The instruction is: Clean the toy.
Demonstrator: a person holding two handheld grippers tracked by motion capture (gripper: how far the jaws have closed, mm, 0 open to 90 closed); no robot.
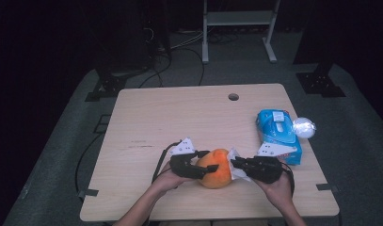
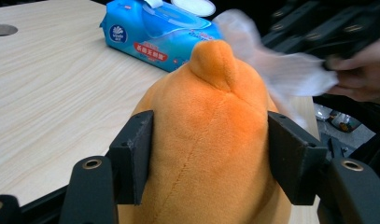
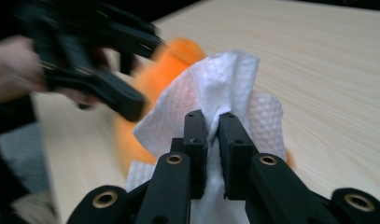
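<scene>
Left claw (image 2: 211,158) grips orange plush toy (image 2: 211,140), right claw (image 3: 213,140) pinches white wipe (image 3: 215,88) over pale wooden table (image 1: 156,117)

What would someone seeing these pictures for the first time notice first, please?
The orange plush toy at the table's near edge stands out, clamped between the left tongs. The right tongs press a white wipe against its side. A blue wipe pack lies near the table's right edge.
</scene>
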